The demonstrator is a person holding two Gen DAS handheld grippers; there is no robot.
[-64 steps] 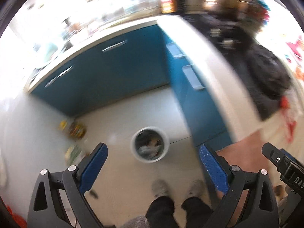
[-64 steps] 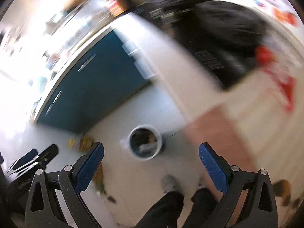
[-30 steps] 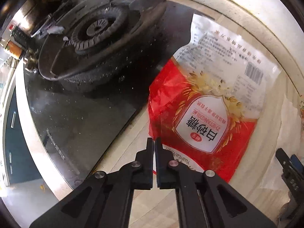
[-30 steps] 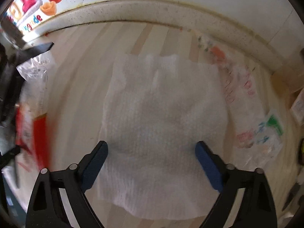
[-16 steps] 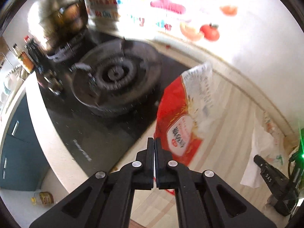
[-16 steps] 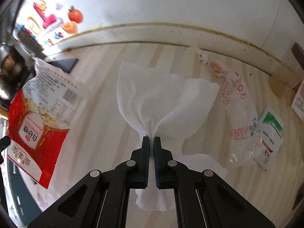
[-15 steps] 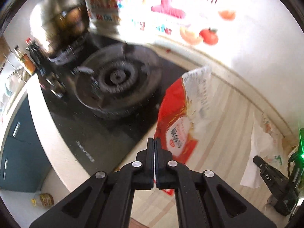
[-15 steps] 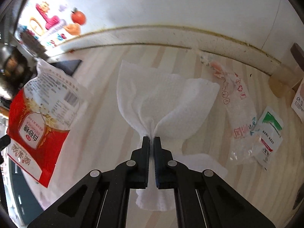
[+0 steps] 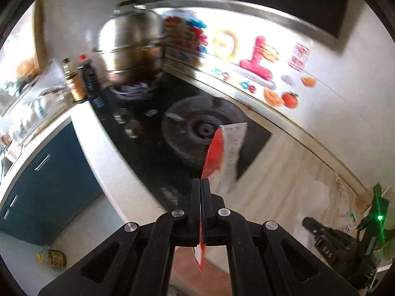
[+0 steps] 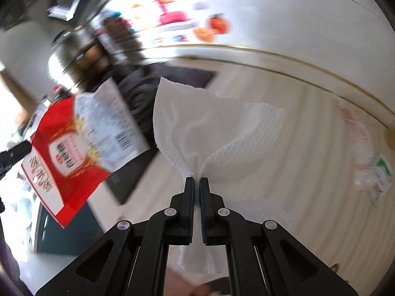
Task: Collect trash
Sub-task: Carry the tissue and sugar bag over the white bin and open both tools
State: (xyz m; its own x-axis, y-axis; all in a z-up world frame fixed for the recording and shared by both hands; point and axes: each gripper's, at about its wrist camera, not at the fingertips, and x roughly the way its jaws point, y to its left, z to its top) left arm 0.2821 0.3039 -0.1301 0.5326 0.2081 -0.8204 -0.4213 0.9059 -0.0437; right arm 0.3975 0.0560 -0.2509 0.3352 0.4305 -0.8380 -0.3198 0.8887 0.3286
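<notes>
My left gripper (image 9: 200,182) is shut on a red and white food bag (image 9: 222,153), held edge-on in the air above the black stove top. The same bag (image 10: 79,145) shows flat at the left of the right wrist view. My right gripper (image 10: 196,180) is shut on a white paper towel (image 10: 209,133), lifted off the pale wooden counter (image 10: 308,172). The right gripper's body (image 9: 333,241) shows at the lower right of the left wrist view.
A gas burner (image 9: 202,125) and a steel pot (image 9: 130,46) stand on the stove. Bottles (image 9: 76,83) stand at the counter's left. Clear plastic wrappers (image 10: 370,167) lie on the counter at right. Blue cabinets (image 9: 44,185) and floor litter (image 9: 54,257) lie below.
Both grippers have lifted and pulled back from the counter with their trash. The bag has swung edge-on in front of the left gripper, and the towel hangs clear of the counter.
</notes>
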